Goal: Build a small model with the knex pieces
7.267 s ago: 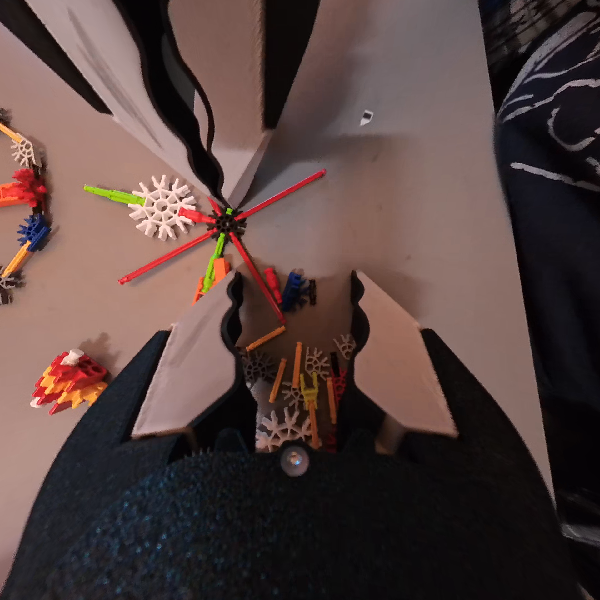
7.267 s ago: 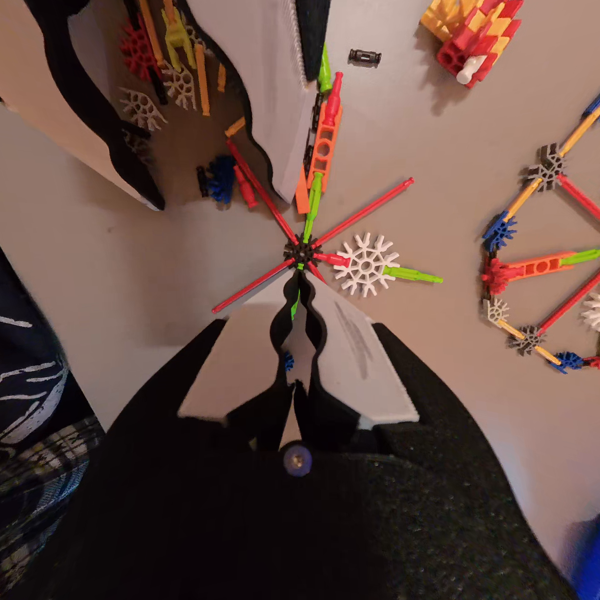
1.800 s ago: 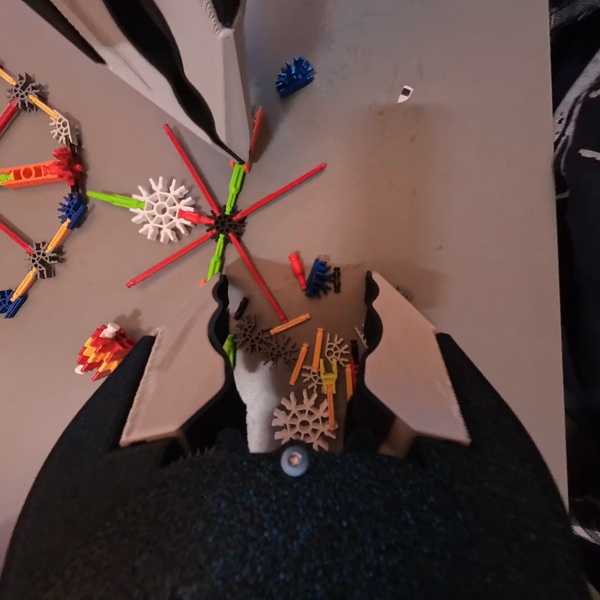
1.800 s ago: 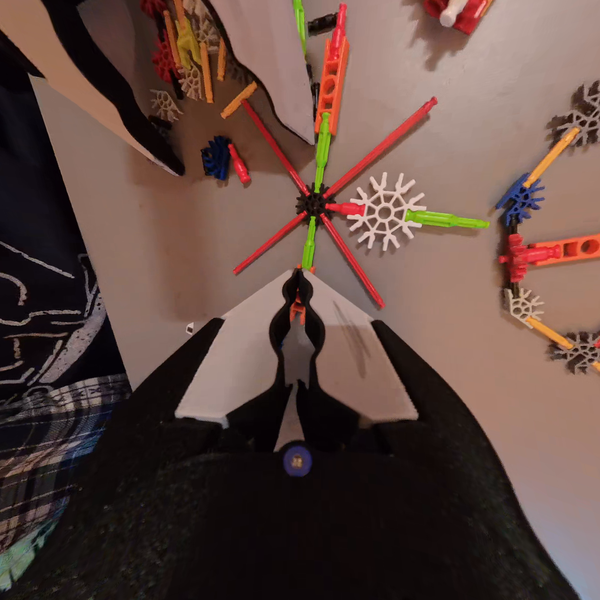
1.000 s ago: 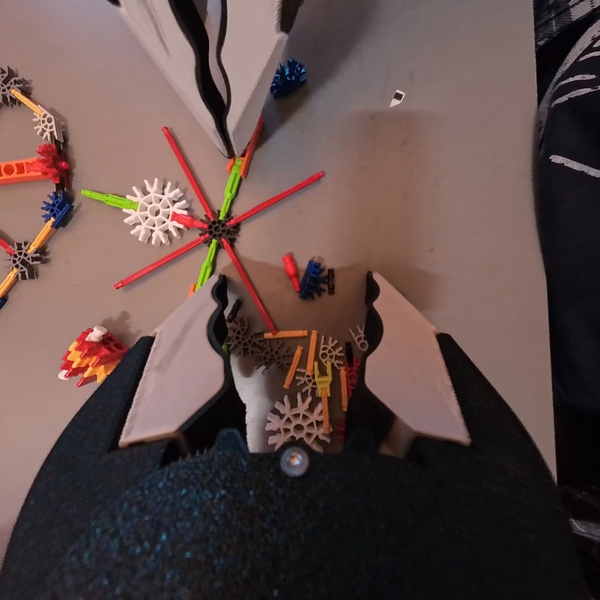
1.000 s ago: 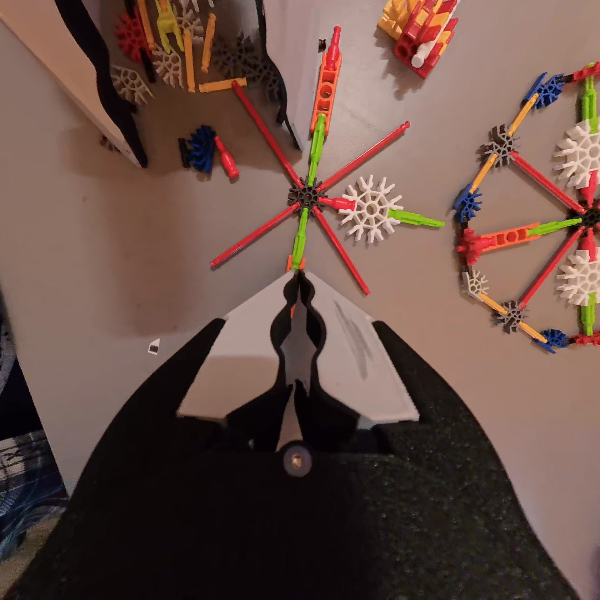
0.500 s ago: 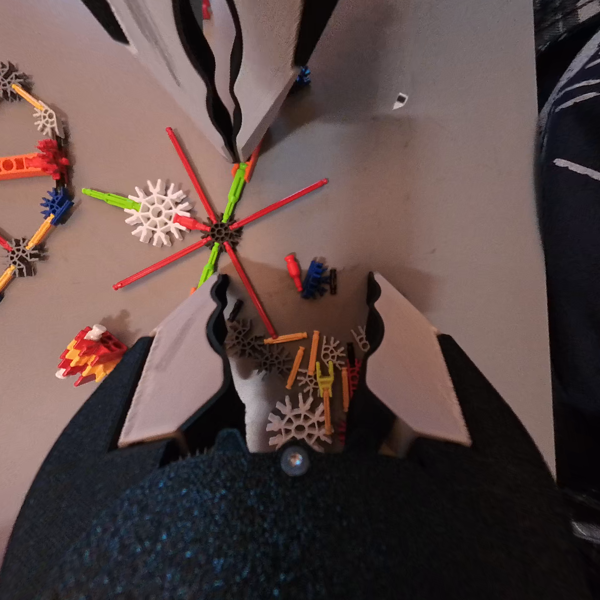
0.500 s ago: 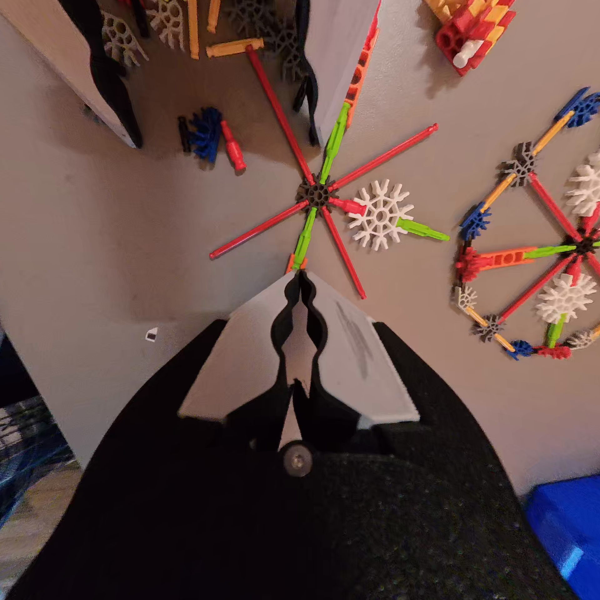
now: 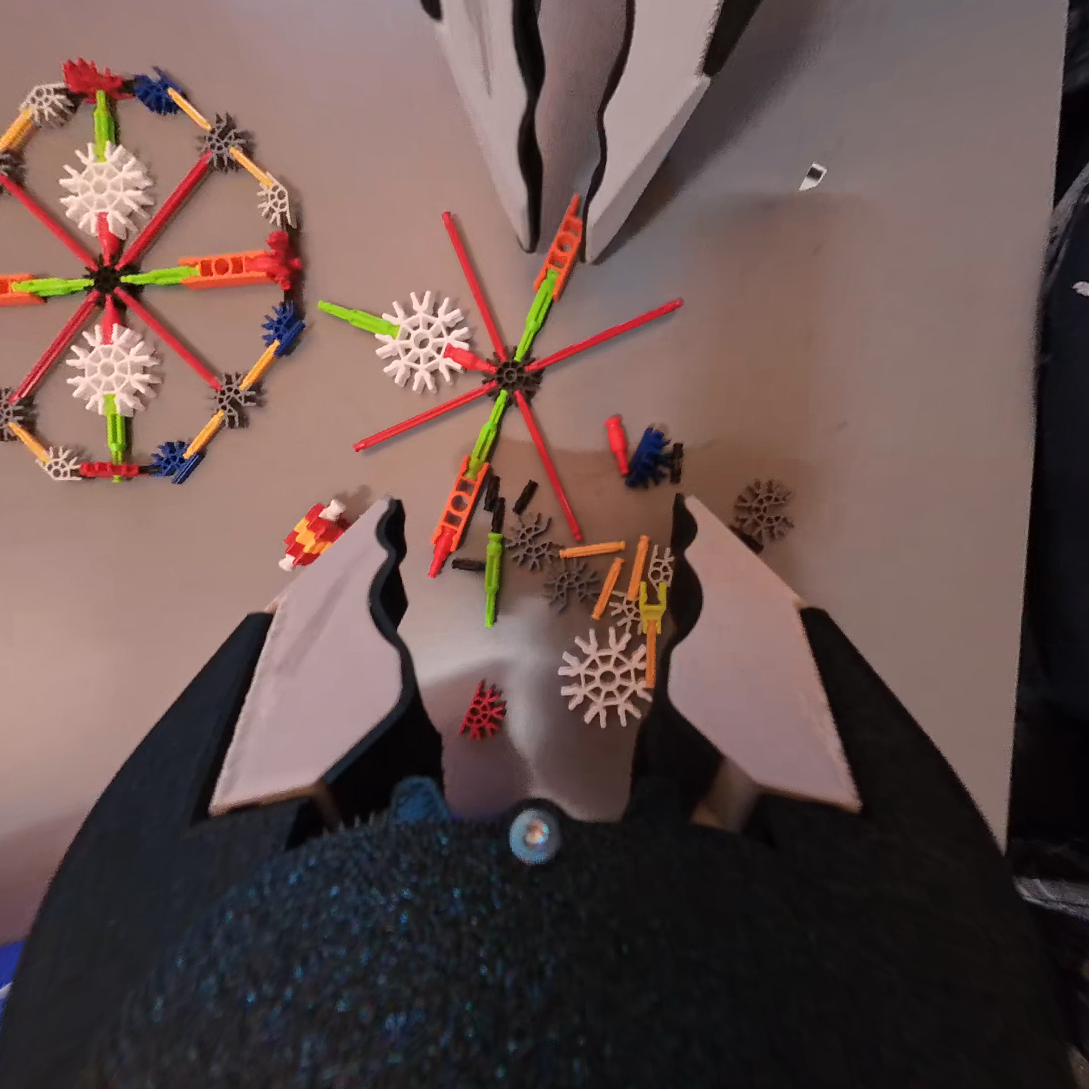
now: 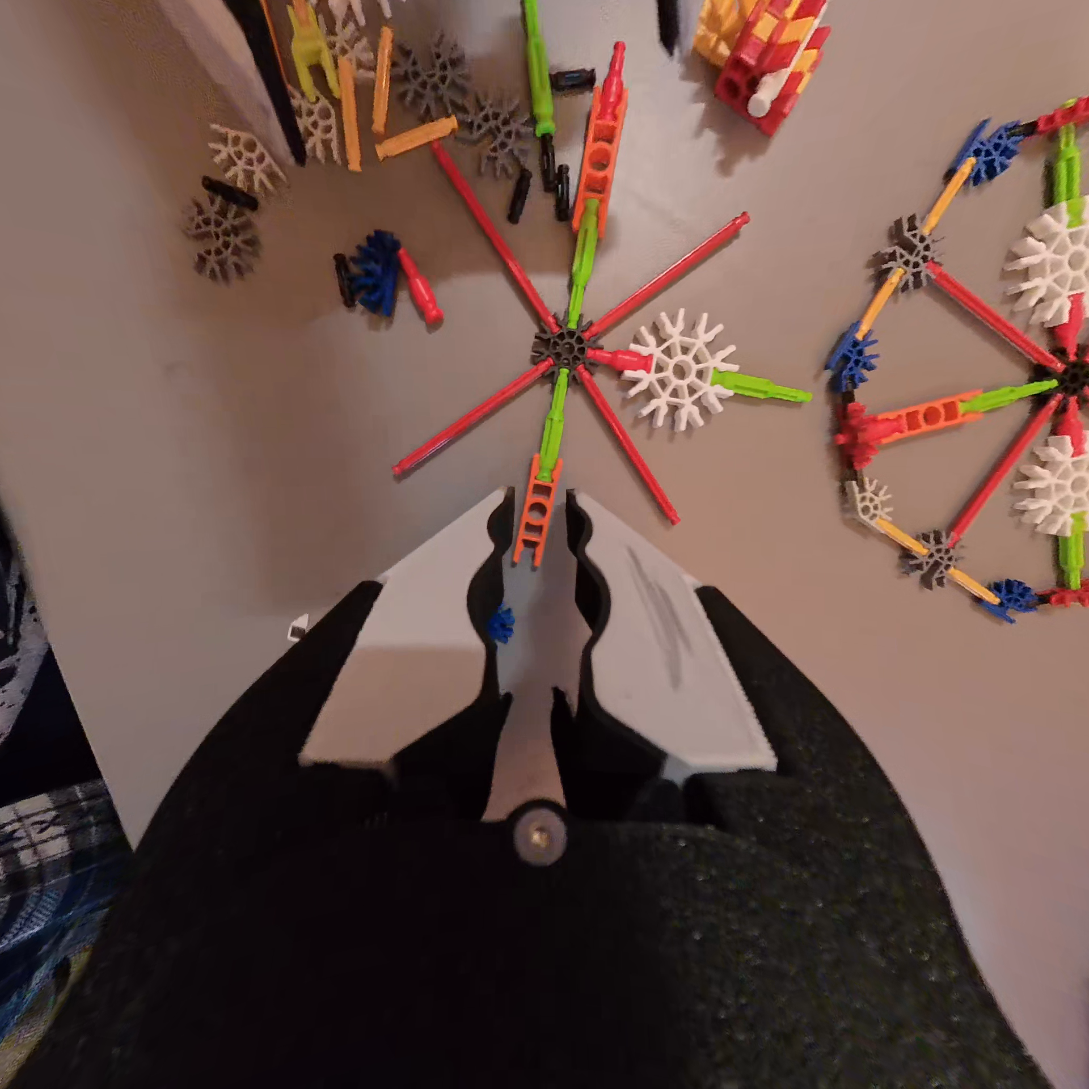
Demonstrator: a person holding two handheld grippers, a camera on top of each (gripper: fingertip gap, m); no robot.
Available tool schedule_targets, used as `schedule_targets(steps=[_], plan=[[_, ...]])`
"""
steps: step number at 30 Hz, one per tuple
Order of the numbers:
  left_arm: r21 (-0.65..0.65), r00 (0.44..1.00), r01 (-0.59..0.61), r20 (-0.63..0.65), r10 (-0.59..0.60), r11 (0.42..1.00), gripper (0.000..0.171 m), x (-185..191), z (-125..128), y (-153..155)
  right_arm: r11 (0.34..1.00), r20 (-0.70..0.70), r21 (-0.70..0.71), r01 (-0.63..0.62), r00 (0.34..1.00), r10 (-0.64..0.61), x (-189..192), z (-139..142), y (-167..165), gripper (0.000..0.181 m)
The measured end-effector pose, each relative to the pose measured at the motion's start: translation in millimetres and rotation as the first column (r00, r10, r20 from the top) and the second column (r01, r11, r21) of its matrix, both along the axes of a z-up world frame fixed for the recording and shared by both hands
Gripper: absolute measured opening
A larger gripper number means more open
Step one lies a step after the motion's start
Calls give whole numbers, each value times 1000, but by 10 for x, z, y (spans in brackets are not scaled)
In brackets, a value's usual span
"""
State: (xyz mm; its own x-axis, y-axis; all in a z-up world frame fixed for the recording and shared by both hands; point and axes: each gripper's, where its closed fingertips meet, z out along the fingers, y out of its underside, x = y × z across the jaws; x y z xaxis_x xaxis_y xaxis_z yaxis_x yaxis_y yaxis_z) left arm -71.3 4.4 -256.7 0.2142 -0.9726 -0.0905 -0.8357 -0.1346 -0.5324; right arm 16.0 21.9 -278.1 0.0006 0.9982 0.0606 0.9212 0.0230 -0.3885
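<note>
A half-built spoke wheel lies flat on the grey table: a black hub (image 10: 566,347) with red rods, two green rods and a white snowflake connector (image 10: 677,368). My right gripper (image 10: 535,496) is slightly open. An orange connector (image 10: 537,512) on the near green rod lies between its fingertips, with a gap on each side. A second orange connector (image 10: 601,153) sits on the far green rod. My left gripper (image 9: 533,511) is open and empty over a heap of loose pieces (image 9: 589,577). The hub also shows in the left wrist view (image 9: 510,374), just ahead of it.
A finished multicoloured wheel (image 9: 106,277) lies beside the half-built one. A red and yellow block stack (image 9: 312,539) lies by my left finger. Loose pieces include a white snowflake (image 9: 604,677), a red connector (image 9: 483,710) and a blue connector (image 10: 502,624). The table edge (image 9: 1049,530) runs close by. There is about 10 centimeters between the tips of the two grippers. The white snowflake (image 9: 604,677) is closer to my left gripper, around 7 centimeters from its tips; the right tips are 15 centimeters off.
My right gripper has opened off the orange connector, which now lies loose between its jaws. My left gripper has drawn back, so more of the table and the finished wheel show.
</note>
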Motion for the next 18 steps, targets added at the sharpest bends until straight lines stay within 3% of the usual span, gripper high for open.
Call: schedule_targets(steps=[6,18], plan=[[-7,999,28,-32,-28,1000,90,2,-94,-63,997,29,76,12,999,-15,39,-78,73,9],[-8,997,58,-45,-59,998,92,135,-278,-160,996,7,83,19,1000,-19,85,-77,95,9]])
